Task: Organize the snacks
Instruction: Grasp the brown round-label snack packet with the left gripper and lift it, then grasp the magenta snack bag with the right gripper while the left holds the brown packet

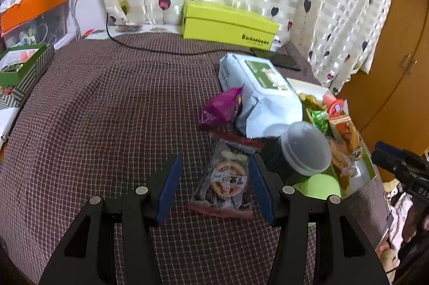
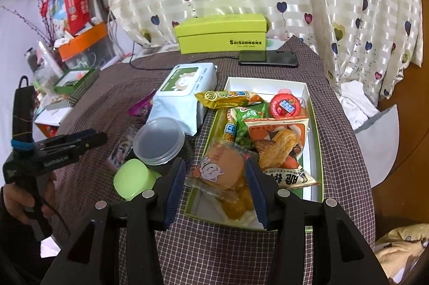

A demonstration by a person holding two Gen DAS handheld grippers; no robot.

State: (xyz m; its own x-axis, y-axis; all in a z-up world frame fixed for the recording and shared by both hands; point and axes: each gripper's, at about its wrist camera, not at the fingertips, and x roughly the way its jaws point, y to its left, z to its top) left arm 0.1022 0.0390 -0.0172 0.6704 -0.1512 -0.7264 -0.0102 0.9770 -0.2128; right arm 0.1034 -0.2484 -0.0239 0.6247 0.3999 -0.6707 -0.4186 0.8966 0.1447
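My left gripper (image 1: 215, 164) is open, its blue pads on either side of a clear snack packet with a round cracker picture (image 1: 228, 177) lying flat on the checked cloth. A purple packet (image 1: 221, 109) lies just beyond it. My right gripper (image 2: 215, 169) is open over the near end of the green-rimmed snack box (image 2: 319, 150), with an orange cat-print cake packet (image 2: 222, 169) between its pads. The box also holds a bread packet (image 2: 281, 148), a red jelly cup (image 2: 285, 105) and green packets (image 2: 245, 124).
A wet-wipes pack (image 1: 264, 94) (image 2: 185, 94), a dark jar with a clear lid (image 1: 303, 148) (image 2: 159, 140) and a green cup (image 2: 134, 179) stand left of the box. A yellow-green box (image 2: 222, 34) and a phone (image 2: 268, 58) lie at the back. A second green box (image 1: 24, 65) sits far left.
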